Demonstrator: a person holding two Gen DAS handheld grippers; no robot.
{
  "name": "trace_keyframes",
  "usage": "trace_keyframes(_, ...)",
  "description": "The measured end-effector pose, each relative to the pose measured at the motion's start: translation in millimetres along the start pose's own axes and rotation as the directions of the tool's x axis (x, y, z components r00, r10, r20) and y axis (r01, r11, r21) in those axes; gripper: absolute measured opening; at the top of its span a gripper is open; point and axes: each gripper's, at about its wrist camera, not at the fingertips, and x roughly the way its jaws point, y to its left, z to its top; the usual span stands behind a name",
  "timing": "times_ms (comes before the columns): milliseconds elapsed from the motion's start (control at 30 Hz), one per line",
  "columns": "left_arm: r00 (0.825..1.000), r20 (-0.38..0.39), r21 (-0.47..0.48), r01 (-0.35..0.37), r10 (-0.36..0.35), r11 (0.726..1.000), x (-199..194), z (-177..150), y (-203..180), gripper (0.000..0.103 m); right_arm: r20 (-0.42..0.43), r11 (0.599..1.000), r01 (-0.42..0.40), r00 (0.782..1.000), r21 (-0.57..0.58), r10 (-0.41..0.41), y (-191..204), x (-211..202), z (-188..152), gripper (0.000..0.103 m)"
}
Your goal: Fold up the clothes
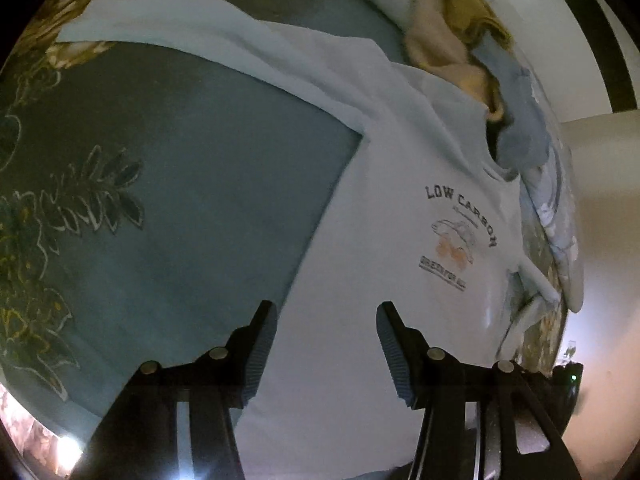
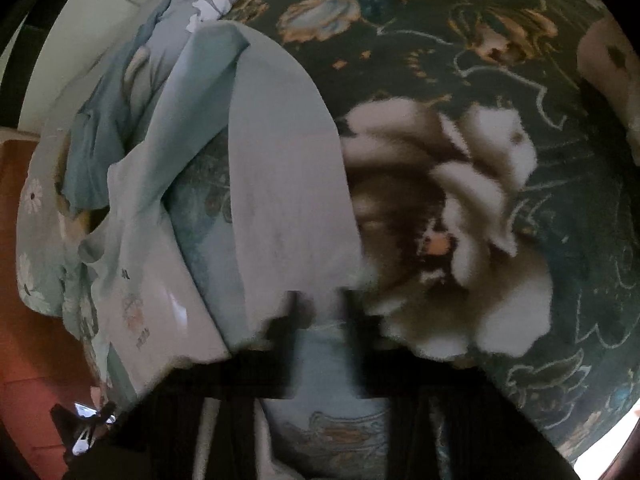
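The shirt (image 1: 384, 208) lies spread on the bedspread (image 1: 180, 184), one sleeve (image 1: 168, 28) stretched out to the far left. A pile of clothes (image 1: 472, 56) lies beyond the shirt's collar. In the right wrist view, a folded sleeve (image 2: 280, 168) lies across the bedspread (image 2: 520, 80).

Lighting: dim indoor, both views; dark vignette around each fisheye circle. Left wrist view: fairly sharp at centre, print on the pale T-shirt (image 1: 400, 240) legible; bright glare at lower left rim and on the white wall (image 1: 560, 40); strong barrel bending at edges. Right wrist view: heavy motion blur and blocky smearing, worst around the tool (image 2: 320, 304) fingers; flower pattern on the bedspread (image 2: 520, 60) soft; small bright highlight at lower left.
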Motion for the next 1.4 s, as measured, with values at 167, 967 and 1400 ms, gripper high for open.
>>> trace_keyframes(167, 1.0, 0.026, -0.001, 0.0, 0.0, 1.0, -13, 0, -3, 0.056, 0.089, 0.999, 0.012, 0.996, -0.045, -0.008, 7, -34, 2, 0.003)
trace_keyframes(967, 0.999, 0.011, -0.03, 0.034, -0.033, 0.999, -22, -17, 9, 0.062, 0.376, 0.961, 0.23, 0.913, -0.155, -0.158, 18, -221, 109, 0.003)
trace_keyframes(1400, 0.995, 0.004, -0.103, 0.1, -0.1, 0.99, -21, -28, 43, 0.063, 0.158, 0.848, -0.007, 0.982, -0.53, 0.107, 208, -190, 46, 0.003)
